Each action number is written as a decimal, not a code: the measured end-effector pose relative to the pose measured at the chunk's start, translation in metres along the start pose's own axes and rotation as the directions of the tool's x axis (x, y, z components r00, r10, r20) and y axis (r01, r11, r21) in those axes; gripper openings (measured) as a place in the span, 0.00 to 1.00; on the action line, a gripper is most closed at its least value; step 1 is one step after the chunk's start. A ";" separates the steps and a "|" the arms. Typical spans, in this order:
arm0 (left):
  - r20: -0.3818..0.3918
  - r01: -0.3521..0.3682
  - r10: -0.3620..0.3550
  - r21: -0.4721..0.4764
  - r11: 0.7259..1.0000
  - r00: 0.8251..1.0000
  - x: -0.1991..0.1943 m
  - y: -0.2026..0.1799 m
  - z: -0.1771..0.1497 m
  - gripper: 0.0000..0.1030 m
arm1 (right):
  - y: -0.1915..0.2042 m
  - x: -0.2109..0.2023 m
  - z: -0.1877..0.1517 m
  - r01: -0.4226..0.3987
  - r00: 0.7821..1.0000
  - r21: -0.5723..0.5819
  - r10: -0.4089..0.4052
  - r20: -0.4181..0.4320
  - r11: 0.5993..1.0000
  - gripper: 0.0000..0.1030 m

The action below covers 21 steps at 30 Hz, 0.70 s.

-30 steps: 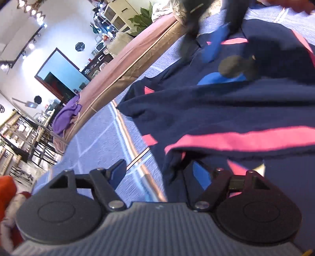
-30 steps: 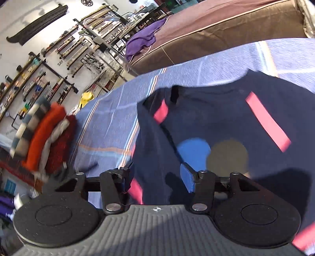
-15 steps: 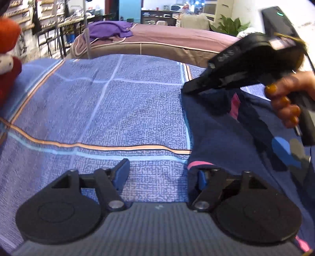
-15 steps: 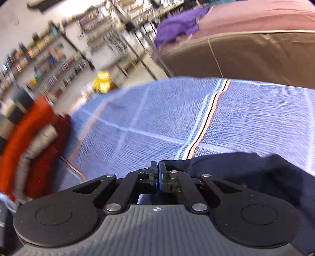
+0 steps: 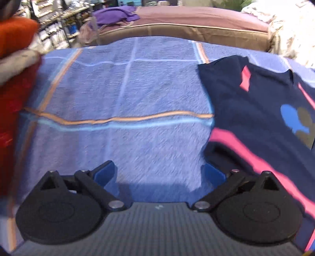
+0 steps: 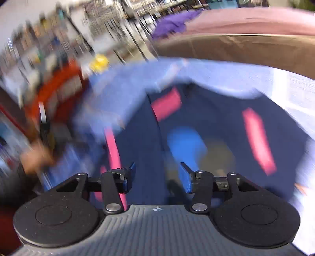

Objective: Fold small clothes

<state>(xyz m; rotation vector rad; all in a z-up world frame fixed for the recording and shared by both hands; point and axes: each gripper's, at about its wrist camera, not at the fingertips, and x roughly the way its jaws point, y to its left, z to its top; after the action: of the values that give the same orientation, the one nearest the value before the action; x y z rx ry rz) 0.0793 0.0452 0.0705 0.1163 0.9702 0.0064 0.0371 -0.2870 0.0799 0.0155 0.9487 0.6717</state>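
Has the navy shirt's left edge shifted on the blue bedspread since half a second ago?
Cannot tell. In the left wrist view the navy shirt lies to the right on the blue bedspread, its edge near the orange stripe's end as before; only the camera clearly moved.

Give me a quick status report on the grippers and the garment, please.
Left gripper and right gripper open, jaws just opened, nothing gripped. Navy shirt lying on blue bedspread. Nothing in the way.

navy shirt [image 5: 256, 102]: 1 | purple cloth [image 5: 116, 15]: 1 | tools: 2 | checked blanket [image 5: 126, 94]: 1
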 end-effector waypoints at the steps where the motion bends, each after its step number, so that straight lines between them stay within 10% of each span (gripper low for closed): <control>1: -0.002 -0.014 0.014 0.008 1.000 1.000 -0.007 -0.001 -0.004 0.97 | 0.002 -0.017 -0.024 0.029 1.000 -0.015 -0.029 -0.010 0.999 0.81; 6: 0.022 -0.001 -0.001 0.091 0.996 1.000 -0.052 -0.026 -0.024 0.98 | -0.017 -0.062 -0.130 0.013 0.998 0.250 0.005 -0.070 0.968 0.80; 12: -0.009 0.192 -0.194 0.204 0.960 0.981 -0.104 -0.083 -0.059 1.00 | -0.025 -0.054 -0.166 -0.037 0.998 0.382 0.018 0.053 0.924 0.59; 15: -0.022 0.218 -0.221 0.275 0.936 0.975 -0.120 -0.105 -0.080 1.00 | -0.011 -0.059 -0.164 -0.046 0.995 0.332 0.012 0.104 0.942 0.10; 21: -0.042 0.168 -0.163 0.305 0.937 0.986 -0.116 -0.107 -0.086 1.00 | 0.045 -0.081 -0.177 -0.035 0.999 0.024 0.036 -0.040 0.999 0.10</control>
<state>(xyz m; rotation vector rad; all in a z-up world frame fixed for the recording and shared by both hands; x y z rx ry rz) -0.0622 -0.0592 0.1069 0.3218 0.9898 -0.3010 -0.1518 -0.3429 0.0470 0.0394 0.9972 0.6957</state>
